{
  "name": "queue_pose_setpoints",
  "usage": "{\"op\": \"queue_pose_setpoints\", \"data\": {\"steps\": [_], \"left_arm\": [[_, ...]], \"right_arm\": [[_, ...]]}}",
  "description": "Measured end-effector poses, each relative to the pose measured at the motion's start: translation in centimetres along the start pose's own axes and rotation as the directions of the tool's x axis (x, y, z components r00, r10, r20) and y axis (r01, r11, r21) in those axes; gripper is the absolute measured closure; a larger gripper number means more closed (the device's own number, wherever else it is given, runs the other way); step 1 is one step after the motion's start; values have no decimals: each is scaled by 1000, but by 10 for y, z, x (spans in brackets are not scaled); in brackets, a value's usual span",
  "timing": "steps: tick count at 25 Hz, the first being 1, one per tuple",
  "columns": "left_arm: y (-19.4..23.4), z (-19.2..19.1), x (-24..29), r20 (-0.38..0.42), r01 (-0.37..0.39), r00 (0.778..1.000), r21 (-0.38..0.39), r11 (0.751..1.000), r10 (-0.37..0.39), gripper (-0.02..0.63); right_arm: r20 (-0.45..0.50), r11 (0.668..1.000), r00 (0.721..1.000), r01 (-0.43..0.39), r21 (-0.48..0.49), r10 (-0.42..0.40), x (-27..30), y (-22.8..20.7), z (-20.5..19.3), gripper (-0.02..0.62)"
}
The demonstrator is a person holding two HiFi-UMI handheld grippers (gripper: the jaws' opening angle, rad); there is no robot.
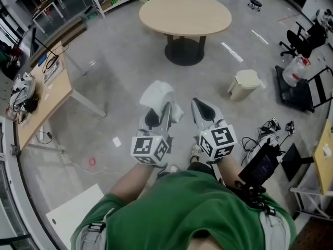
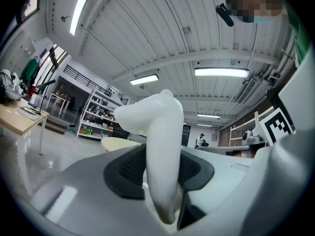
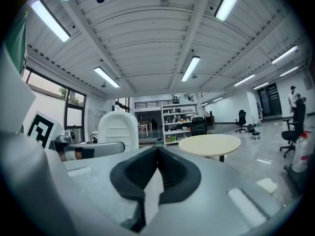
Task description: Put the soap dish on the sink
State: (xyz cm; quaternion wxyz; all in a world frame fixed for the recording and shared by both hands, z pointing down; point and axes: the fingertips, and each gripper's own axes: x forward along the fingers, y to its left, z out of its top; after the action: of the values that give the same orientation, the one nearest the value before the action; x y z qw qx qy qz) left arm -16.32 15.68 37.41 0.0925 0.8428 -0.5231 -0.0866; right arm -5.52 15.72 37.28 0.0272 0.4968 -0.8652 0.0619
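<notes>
The white soap dish (image 1: 158,95) sticks out ahead of my left gripper (image 1: 157,116), above the grey floor. In the left gripper view the dish (image 2: 160,141) stands edge-on between the black pads (image 2: 130,168), and my left gripper (image 2: 163,173) is shut on it. My right gripper (image 1: 204,111) hangs beside it at the same height, with nothing in it. Its pads (image 3: 172,173) meet at the tip in the right gripper view, where the slatted dish (image 3: 118,130) shows to the left. No sink is in view.
A round beige table (image 1: 184,13) stands ahead on a dark pedestal. A small white bin (image 1: 244,84) sits on the floor to its right. A wooden desk (image 1: 44,95) runs along the left, and office chairs (image 1: 302,38) and cables (image 1: 263,132) are on the right.
</notes>
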Motion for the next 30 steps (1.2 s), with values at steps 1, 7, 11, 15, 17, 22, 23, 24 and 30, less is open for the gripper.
{"op": "queue_pose_setpoints", "data": {"steps": [1,7,11,15,17,22,23,24,30], "left_arm": [[2,-1,8,-1,-3,1000,2,1000,3,456],[3,1,65,0,-17,1000,14,1000,17,456],[-2,3,103,8,-26,1000,23,999,25,456],[-9,-1,138,10,-48,999,30,998,47,456],[-12,-4,151,9,-58,998,32,998,58,456],[-20,-14,181,-3,-75,997,37,997,75,456],[-21,-15,186,-7,-75,997,39,996,75,456],[-21,-16,190,-12,-75,997,42,996,75,456],[-13,-15,217,-28,-70,997,44,997,71,456]], "right_arm": [[0,1000,1000,-3,1,3,6,-5,0,594],[8,1000,1000,-20,1,20,38,-49,11,593],[17,1000,1000,-26,4,26,55,-83,21,592],[15,999,999,-46,6,46,69,-117,23,594],[11,998,998,-57,6,57,75,-132,23,594],[11,997,997,-77,12,77,87,-162,23,594],[10,997,997,-79,16,79,90,-167,22,594],[9,997,997,-81,19,81,92,-171,22,593],[-2,996,997,-79,37,79,113,-187,22,592]]}}
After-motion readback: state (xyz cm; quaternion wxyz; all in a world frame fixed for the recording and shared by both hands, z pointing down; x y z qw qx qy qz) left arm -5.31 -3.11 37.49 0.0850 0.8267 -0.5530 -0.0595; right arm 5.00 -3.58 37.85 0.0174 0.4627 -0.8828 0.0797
